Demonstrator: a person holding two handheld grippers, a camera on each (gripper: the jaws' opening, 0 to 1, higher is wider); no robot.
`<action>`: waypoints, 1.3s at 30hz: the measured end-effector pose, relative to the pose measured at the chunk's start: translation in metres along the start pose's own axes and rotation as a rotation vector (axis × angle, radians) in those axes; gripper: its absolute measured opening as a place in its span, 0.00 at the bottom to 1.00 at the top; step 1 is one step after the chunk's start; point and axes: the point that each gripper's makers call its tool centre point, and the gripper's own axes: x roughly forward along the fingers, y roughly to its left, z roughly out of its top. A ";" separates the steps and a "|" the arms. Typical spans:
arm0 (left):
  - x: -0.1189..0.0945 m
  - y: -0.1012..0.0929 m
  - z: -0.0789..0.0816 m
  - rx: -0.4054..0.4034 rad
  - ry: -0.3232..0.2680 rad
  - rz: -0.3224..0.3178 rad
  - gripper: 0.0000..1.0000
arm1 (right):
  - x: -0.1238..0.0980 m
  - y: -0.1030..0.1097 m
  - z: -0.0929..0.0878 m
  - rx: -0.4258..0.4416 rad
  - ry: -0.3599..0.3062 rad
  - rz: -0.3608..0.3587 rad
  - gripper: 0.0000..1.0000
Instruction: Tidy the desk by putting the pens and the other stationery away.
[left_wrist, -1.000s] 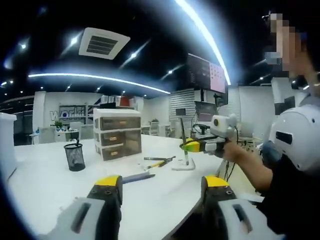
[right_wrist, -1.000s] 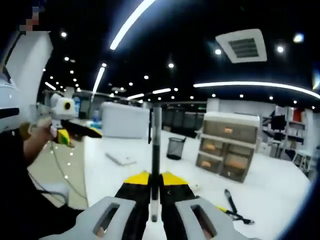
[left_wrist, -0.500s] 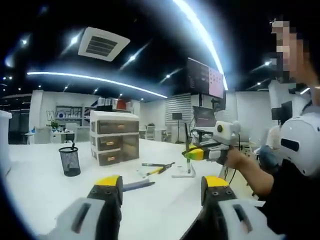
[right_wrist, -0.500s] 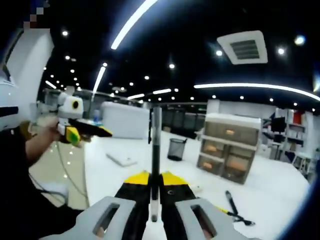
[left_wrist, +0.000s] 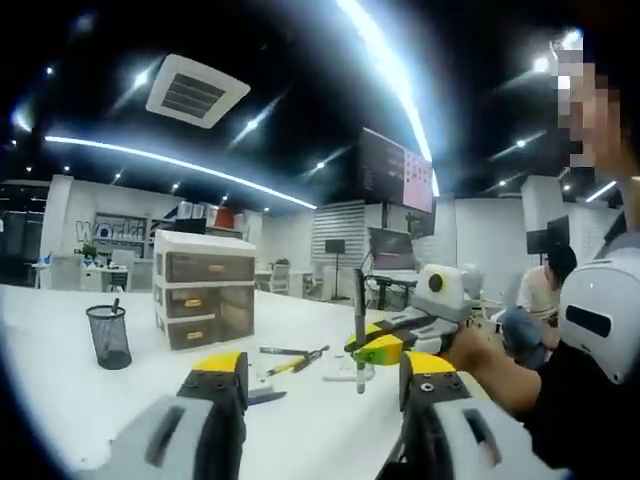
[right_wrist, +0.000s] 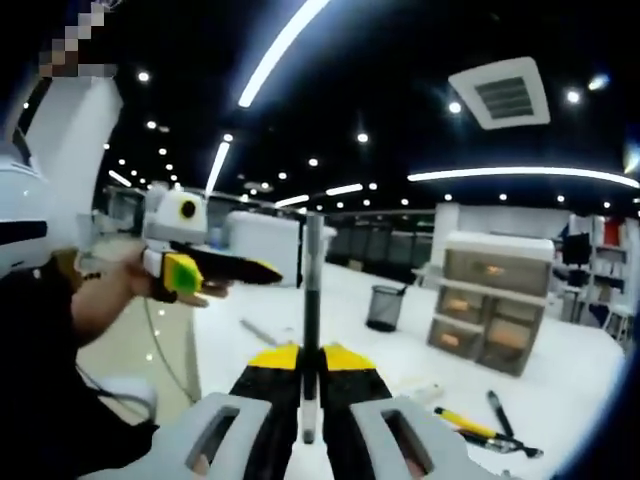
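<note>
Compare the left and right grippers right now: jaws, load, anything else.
The left gripper has its jaws spread wide with nothing between them; the right gripper has its jaws shut on a dark pen.
The pen stands upright out of the right gripper; the left gripper carries no load.
Shared: both have yellow-tipped black jaws on grey bodies, and both are held up above the white desk.

A dark pen (right_wrist: 312, 280) is held upright, clamped between closed jaws. On the white desk (left_wrist: 60, 400), a black mesh pen cup (left_wrist: 108, 336) stands upright toward the left edge, apart from a drawer unit (left_wrist: 203, 287) with three drawers. In front of the drawers, a yellow-and-black pen (left_wrist: 290, 362) and a dark pen (left_wrist: 283, 351) lie flat, close together.
</note>
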 end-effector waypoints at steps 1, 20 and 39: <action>0.003 -0.002 0.001 -0.001 -0.003 -0.006 0.60 | 0.001 0.003 0.000 -0.001 -0.001 0.007 0.05; 0.028 -0.032 0.003 0.007 -0.030 -0.088 0.43 | 0.015 0.034 -0.003 0.006 -0.020 0.093 0.05; 0.031 -0.032 -0.002 -0.005 -0.058 -0.078 0.09 | 0.020 0.040 -0.005 0.033 -0.030 0.118 0.05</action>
